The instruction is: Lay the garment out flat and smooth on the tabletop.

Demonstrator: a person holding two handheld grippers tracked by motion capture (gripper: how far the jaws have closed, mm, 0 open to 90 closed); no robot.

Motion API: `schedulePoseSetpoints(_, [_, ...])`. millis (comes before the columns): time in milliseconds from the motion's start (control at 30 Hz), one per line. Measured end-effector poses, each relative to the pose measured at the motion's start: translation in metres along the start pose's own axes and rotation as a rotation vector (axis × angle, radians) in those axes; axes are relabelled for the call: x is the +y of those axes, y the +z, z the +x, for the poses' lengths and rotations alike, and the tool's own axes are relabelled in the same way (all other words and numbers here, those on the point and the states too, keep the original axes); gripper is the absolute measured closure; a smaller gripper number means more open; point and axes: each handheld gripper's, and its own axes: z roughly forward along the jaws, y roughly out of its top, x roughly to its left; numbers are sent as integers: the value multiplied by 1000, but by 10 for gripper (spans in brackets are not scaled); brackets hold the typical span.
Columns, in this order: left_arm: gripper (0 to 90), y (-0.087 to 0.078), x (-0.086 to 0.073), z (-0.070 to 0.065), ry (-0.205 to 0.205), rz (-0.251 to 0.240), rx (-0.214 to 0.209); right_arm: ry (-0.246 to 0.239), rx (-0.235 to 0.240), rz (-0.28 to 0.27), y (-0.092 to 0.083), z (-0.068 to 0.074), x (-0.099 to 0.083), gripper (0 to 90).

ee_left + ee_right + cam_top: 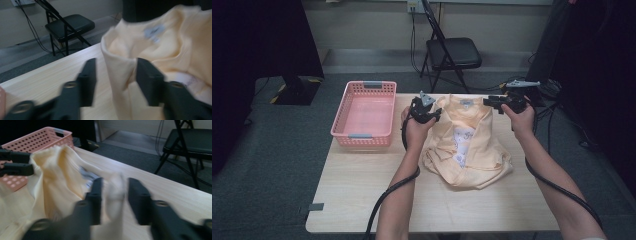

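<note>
Shirt (pixel 469 150) first, since it was what both hands were busy with: a pale yellow one with a small print on the front, bunched up and sitting right of the middle of the tabletop (pixel 362 200), collar end toward the far edge and the lumpy bottom half sagging toward the near edge. Light wood tabletop, by the way, and the biggest thing around.

Next down in size, a pink basket (pixel 343 120) with a holey wall sat at the far left corner, well apart from the shirt. Behind the far edge, off on the floor, stood a black folding chair (pixel 452 52).

Then the tongs. The left gripper (pixel 115 76) was at the shirt's far left shoulder. Its jaws were spread, and a fold of fabric near the collar hung between them without really being squeezed; one pad was right beside the cloth, the other stood clear of it. The right gripper (pixel 114 200) was over at the far right shoulder, same story: jaws spread apart, a blurry bit of yellow fabric loose in the gap, not pinched.

Smallest thing I could make out was the grey neck label (pixel 153 32) inside the collar, too blurry to read.
</note>
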Motion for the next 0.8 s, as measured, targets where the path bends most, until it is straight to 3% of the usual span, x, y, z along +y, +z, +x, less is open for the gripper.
schedulePoseSetpoints(33, [376, 0, -1, -2, 3, 11, -17, -14, -2, 9, 1, 5, 0, 390])
schedulePoseSetpoints(100, [278, -2, -6, -8, 22, 35, -37, -46, 24, 13, 0, 13, -6, 313])
schedulePoseSetpoints(300, [198, -16, -25, -27, 33, 86, -110, -76, 46, 66, -18, 30, -40, 183])
schedulePoseSetpoints(567, [161, -48, -56, -54, 41, 97, -201, -125, 72, 104, -52, 64, -84, 159])
schedulePoseSetpoints(800, [161, -69, -85, -65, 55, 122, -253, -160, 79, 156, -67, 89, -124, 144])
